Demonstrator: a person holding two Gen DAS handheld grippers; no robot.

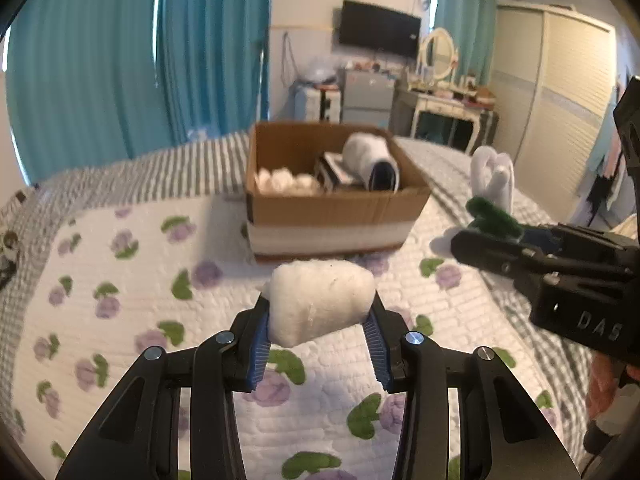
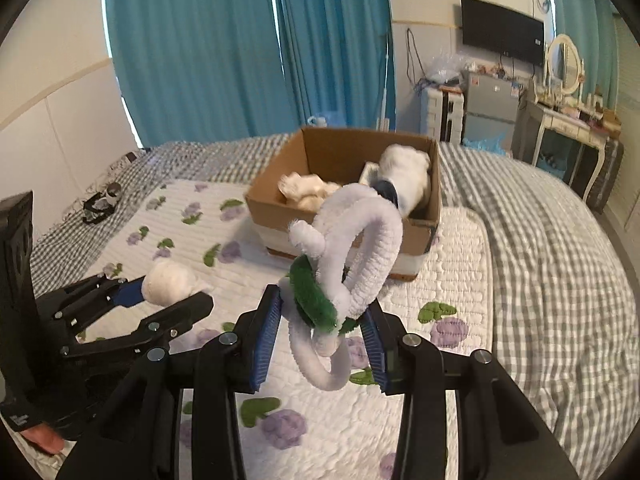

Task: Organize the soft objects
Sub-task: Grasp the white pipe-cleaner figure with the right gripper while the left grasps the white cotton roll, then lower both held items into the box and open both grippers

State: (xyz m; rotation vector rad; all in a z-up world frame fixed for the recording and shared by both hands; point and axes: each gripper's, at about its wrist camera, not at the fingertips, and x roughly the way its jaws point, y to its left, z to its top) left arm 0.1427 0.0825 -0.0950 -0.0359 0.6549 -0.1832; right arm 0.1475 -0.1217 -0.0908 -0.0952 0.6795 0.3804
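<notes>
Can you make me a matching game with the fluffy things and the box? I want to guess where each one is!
Things:
1. cotton ball
2. fuzzy flower
3. cardboard box
4. TV

Places:
A. on the wall
B. in the right gripper
C. on the bed
D. in the left gripper

Pairs: 1-D, 2-B, 3-C, 4-A

Your left gripper (image 1: 320, 312) is raised above the bed with its blue pads (image 1: 262, 344) pressed against both sides of a white cotton wad (image 1: 320, 304). Your right gripper (image 2: 326, 320), just beside it, pinches a green-and-white chenille twist (image 2: 344, 264). Your hand behind the right gripper is probably wrapped around its handle.
</notes>
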